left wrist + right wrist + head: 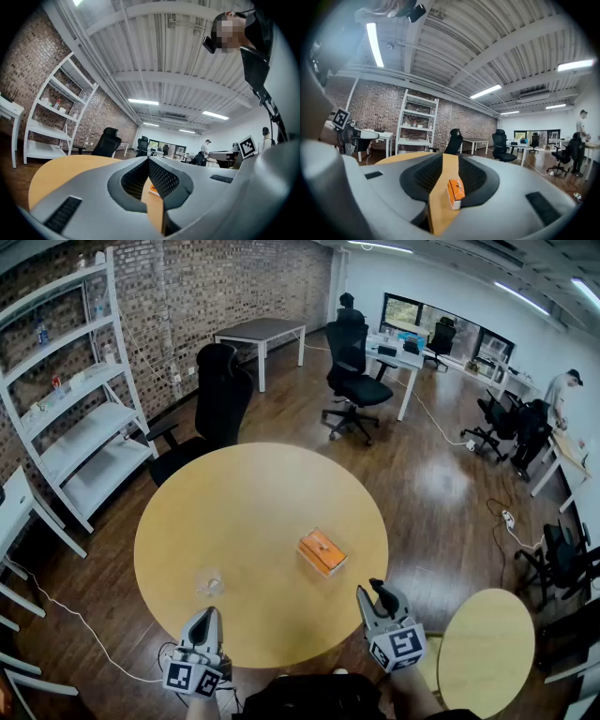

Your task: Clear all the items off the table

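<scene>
An orange box lies right of centre on the round wooden table. A small clear plastic item sits near the table's front left edge. My left gripper hovers at the front edge just behind the clear item, jaws shut and empty. My right gripper is at the front right edge, a short way behind the orange box, jaws slightly open with nothing between them. In the right gripper view the orange box shows through the gap of that gripper. The left gripper shows closed tips, with the orange box far behind.
A smaller round table stands at the lower right. A black office chair is pushed up to the far side of the table. White shelving lines the brick wall at left. A person stands at the far right.
</scene>
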Tool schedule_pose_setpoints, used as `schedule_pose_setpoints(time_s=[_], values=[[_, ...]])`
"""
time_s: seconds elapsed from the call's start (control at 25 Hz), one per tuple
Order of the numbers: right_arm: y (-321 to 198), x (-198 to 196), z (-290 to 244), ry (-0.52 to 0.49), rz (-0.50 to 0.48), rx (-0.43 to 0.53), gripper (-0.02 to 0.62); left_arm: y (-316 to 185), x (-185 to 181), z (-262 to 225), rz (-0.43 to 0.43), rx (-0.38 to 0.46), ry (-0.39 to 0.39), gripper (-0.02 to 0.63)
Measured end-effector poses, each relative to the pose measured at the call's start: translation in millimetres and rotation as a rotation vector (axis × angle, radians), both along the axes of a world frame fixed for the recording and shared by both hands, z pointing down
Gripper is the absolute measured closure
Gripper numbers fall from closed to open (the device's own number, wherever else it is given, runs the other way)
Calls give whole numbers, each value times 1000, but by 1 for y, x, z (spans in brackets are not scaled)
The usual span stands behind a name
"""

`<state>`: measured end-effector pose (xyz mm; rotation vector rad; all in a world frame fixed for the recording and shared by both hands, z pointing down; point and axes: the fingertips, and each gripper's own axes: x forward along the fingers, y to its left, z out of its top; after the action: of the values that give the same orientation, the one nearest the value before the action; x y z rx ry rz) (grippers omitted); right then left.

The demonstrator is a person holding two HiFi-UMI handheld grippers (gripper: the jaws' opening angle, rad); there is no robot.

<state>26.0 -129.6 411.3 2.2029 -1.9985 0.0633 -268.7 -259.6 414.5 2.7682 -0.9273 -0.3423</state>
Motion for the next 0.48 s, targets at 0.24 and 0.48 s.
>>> schedule_pose_setpoints(time_s=[0.24, 0.48], values=[[-23, -20, 4, -12, -24, -33, 410, -20, -28, 6, -40, -20, 13, 606], [-39, -4, 27, -42, -21, -123, 336, -21, -6, 21, -25, -55, -15, 606]])
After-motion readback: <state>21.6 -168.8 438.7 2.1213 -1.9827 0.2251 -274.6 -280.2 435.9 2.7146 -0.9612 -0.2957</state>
